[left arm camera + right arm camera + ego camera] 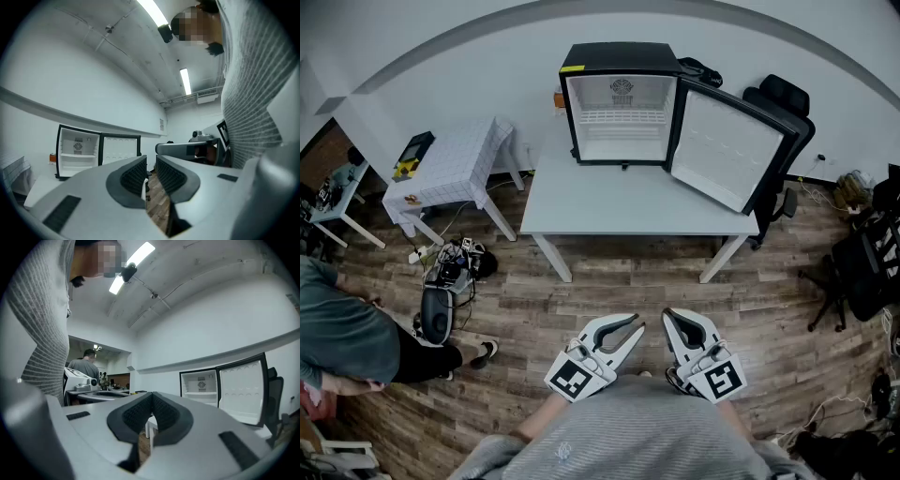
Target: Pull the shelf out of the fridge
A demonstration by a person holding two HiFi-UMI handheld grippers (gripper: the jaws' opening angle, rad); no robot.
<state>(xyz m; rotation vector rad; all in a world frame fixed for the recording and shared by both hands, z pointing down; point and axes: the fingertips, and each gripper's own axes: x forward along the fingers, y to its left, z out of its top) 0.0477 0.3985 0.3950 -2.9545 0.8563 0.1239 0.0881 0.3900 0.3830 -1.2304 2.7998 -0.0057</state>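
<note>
A small black fridge stands at the back of a grey table, with its door swung open to the right. Inside, a white wire shelf sits about halfway up. Both grippers hang low against the person's grey sweater, far from the fridge. The left gripper has its jaws a narrow gap apart with nothing between them. The right gripper is shut on nothing. The left gripper view shows the fridge far off beyond the left gripper. In the right gripper view the fridge stands beyond the right gripper.
A small white table with a checked cloth stands to the left of the grey table. Cables and gear lie on the wooden floor. A person crouches at the left edge. Black office chairs stand to the right.
</note>
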